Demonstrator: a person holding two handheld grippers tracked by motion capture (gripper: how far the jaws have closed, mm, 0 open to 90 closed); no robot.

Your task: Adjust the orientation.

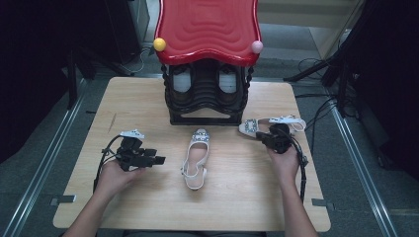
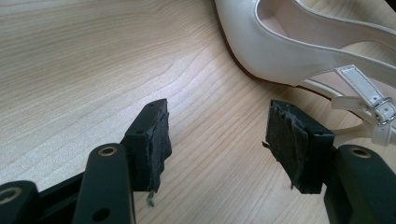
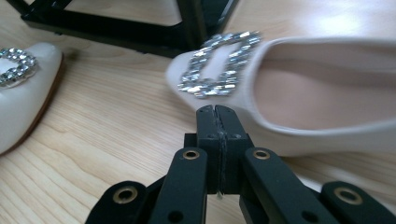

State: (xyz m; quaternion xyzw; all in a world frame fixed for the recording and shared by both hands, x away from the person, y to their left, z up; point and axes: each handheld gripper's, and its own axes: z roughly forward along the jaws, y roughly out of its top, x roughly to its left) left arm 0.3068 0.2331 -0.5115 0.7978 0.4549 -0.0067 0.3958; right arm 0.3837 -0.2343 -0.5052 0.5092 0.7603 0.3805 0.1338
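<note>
Right gripper [image 3: 218, 111], jaws pressed together on nothing, sits just near of the right-hand white shoe [image 3: 322, 88], which lies on its side at the table's [image 1: 148, 98] far right, long axis running left-right, buckle toe leftward.

L claw [image 2: 217, 149] agape, R claw [image 3: 217, 112] closed, empty.

On the wooden table [image 1: 148, 103] there are two white shoes: one shoe in the middle [image 1: 195, 158] and one shoe at the right [image 1: 257, 126], each with one sparkling buckle. There is one black rack [image 1: 205, 98] with one red top [image 1: 207, 29], and this top carries two small balls, one yellow ball [image 1: 159, 44] and one pink ball [image 1: 257, 47]. Two more shoes stand inside the rack, and there are two grippers, the left gripper [image 1: 159, 160] and the right gripper [image 1: 260, 137].
</note>
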